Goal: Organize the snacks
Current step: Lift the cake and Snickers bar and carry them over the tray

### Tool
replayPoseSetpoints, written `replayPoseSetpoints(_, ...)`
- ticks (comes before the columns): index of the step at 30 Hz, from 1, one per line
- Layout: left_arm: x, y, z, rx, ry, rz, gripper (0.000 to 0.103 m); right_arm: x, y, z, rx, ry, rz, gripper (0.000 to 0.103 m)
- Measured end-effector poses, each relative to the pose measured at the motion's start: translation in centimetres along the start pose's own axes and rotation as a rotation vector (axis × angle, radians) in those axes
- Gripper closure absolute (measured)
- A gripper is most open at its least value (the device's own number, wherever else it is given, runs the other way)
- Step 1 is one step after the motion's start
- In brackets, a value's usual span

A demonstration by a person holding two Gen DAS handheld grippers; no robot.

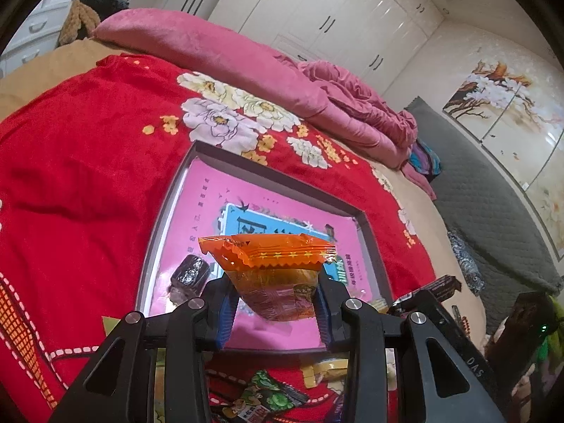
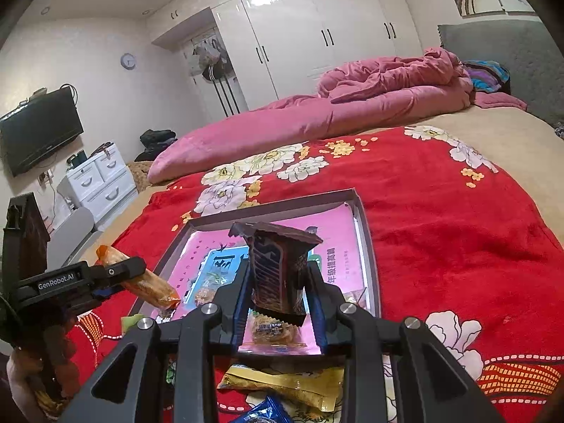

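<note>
A bed spread with a red floral blanket (image 2: 440,232) carries a shallow box (image 1: 169,211) with a pink printed sheet on its floor. The left gripper (image 1: 275,292) is clamped on an orange snack packet (image 1: 271,268), held above the box. The right gripper (image 2: 278,289) pinches a dark chocolate bar (image 2: 278,268) upright over the box's near edge. Small wrapped snacks already lie inside (one looks like a biscuit (image 2: 271,329)). More packets sit loose on the blanket in front, among them a yellow packet (image 2: 292,384).

2 grippers (image 1: 275,303), 1 tray (image 1: 282,179), 2 held snacks (image 1: 271,261).
</note>
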State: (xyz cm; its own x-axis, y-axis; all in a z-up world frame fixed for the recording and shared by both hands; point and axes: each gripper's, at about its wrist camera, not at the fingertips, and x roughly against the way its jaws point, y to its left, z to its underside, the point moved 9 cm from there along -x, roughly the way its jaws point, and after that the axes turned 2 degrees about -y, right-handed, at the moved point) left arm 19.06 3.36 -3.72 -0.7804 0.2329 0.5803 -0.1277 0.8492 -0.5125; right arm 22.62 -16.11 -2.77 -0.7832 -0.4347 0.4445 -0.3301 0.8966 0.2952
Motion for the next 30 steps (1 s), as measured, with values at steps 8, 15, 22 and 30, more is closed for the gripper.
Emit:
replayPoseSetpoints(8, -1.1, 0.4, 0.9, -0.027, 0.039, -0.028, 0.064, -0.9, 1.2, 0.5, 0.016, 0.025, -0.024, 0.072)
replayPoseSetpoints(15, -1.4, 0.5, 1.3, -0.044, 0.058, -0.041, 0.064, -2.0, 2.4, 1.1, 0.036, 0.055, -0.047, 0.072)
replayPoseSetpoints(22, -1.9, 1.2, 1.9, -0.024, 0.094, -0.047, 0.064, -2.9, 3.6, 1.7, 0.058, 0.084, -0.067, 0.072)
replayPoseSetpoints(30, -2.3, 0.8, 2.5, -0.037, 0.124, -0.034, 0.064, -3.8, 4.3, 2.7, 0.07, 0.12, -0.078, 0.072)
